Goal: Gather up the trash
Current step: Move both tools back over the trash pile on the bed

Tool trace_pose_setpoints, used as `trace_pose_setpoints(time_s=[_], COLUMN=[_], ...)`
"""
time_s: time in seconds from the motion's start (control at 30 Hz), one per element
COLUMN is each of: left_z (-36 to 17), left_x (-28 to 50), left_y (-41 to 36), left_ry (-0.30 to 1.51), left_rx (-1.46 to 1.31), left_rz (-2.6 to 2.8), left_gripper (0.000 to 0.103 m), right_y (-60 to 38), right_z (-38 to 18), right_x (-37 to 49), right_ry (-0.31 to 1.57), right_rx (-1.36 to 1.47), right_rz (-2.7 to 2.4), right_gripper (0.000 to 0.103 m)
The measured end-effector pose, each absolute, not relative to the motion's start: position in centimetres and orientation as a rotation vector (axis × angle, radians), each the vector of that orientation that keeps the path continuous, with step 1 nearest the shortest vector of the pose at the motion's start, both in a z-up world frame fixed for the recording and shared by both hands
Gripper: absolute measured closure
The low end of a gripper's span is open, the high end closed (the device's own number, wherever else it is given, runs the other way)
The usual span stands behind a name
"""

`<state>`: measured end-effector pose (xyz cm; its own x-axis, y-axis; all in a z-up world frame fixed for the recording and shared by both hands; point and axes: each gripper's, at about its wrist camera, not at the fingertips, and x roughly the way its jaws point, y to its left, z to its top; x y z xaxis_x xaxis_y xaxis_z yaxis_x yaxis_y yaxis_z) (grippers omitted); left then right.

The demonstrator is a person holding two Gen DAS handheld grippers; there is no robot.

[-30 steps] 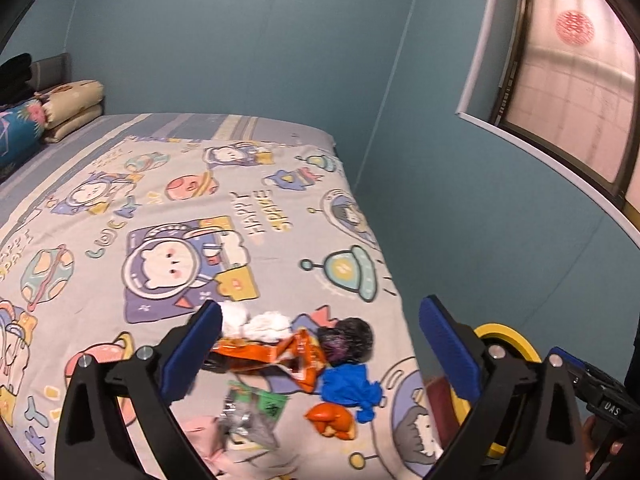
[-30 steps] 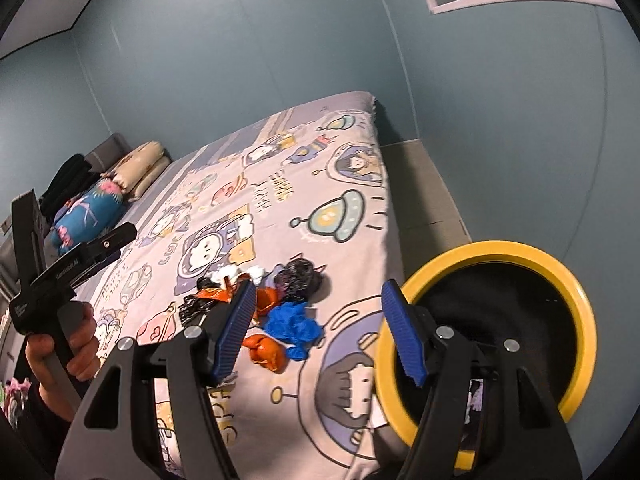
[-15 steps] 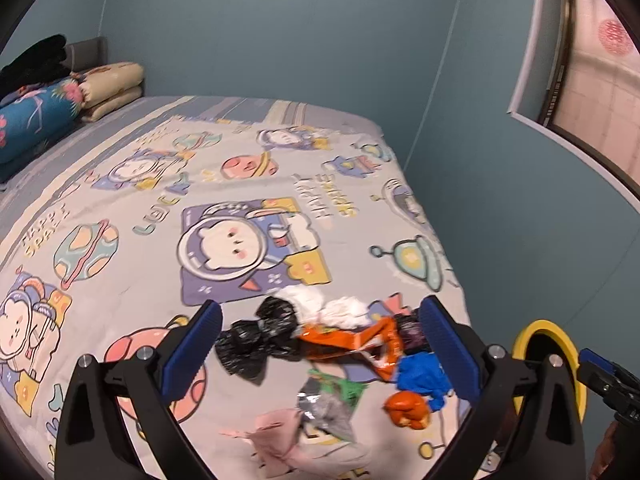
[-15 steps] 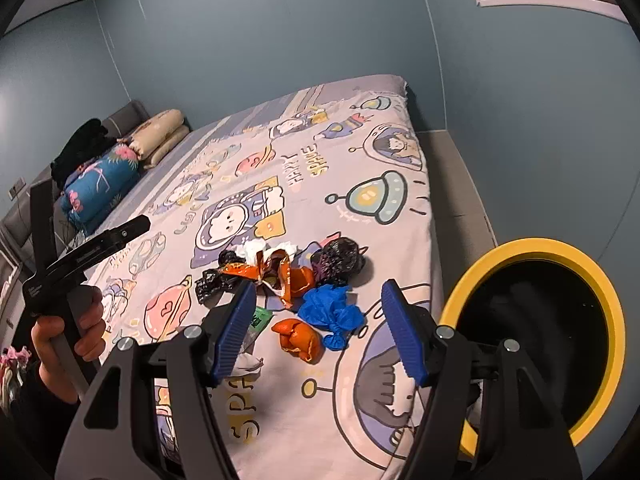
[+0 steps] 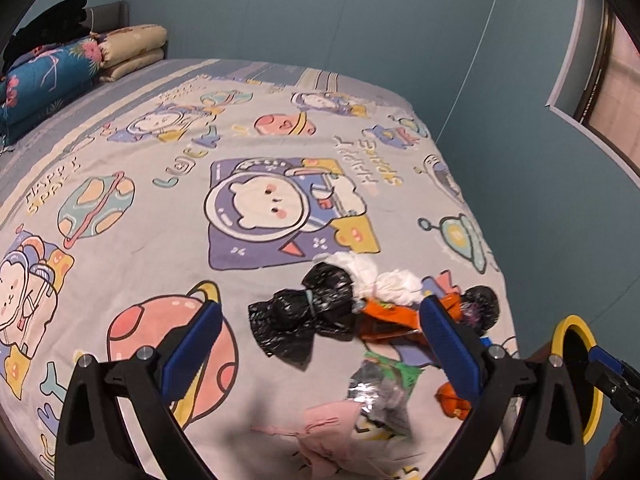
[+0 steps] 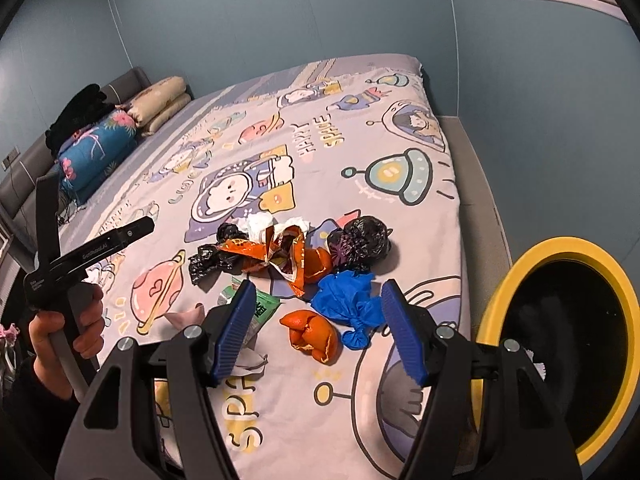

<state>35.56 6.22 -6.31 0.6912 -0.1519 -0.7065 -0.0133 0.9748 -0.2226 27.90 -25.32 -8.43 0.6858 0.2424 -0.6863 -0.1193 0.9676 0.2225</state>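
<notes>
A pile of trash lies on the cartoon bedsheet [image 5: 168,216] near the bed's right edge. It holds a black plastic bag [image 5: 308,316], white tissues [image 5: 380,276], an orange wrapper [image 6: 280,256], a dark crumpled bag [image 6: 360,240], a blue glove [image 6: 344,304], an orange peel [image 6: 312,334], a green and silver wrapper [image 5: 380,388] and pink paper [image 5: 332,428]. My left gripper [image 5: 320,308] hovers open over the black bag. My right gripper [image 6: 318,292] is open above the glove and peel, holding nothing. A yellow-rimmed bin [image 6: 560,246] stands beside the bed.
Folded bedding and pillows [image 6: 100,144] are stacked at the head of the bed. A hand [image 6: 60,332] holds the left gripper's handle at the left. Blue walls close in the far and right sides, with a window [image 5: 616,92] at the upper right.
Both grippers have come down and closer to the trash pile. The left view has swung left, so the black bag now lies between its fingers. The bin has slid toward the right edge.
</notes>
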Motion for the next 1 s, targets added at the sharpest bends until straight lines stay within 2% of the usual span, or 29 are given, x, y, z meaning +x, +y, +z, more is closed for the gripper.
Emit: trace_pose_setpoints(time_s=[0.43, 1.0], left_z=[-11.6, -15.0], left_x=[37.8, 41.0], left_y=[7.5, 6.1], left_ry=[0.907, 0.971], left_rx=[-0.247, -0.203], left_rz=[-0.063, -0.060], left_gripper=[0.008, 0.008], right_y=[-23.5, -24.2], right_z=[-12.3, -18.0], right_x=[31.5, 35.4], right_ry=[0.886, 1.009], right_rx=[0.144, 0.127], right_rz=[0.187, 0.110], right_gripper=[0.041, 0.042])
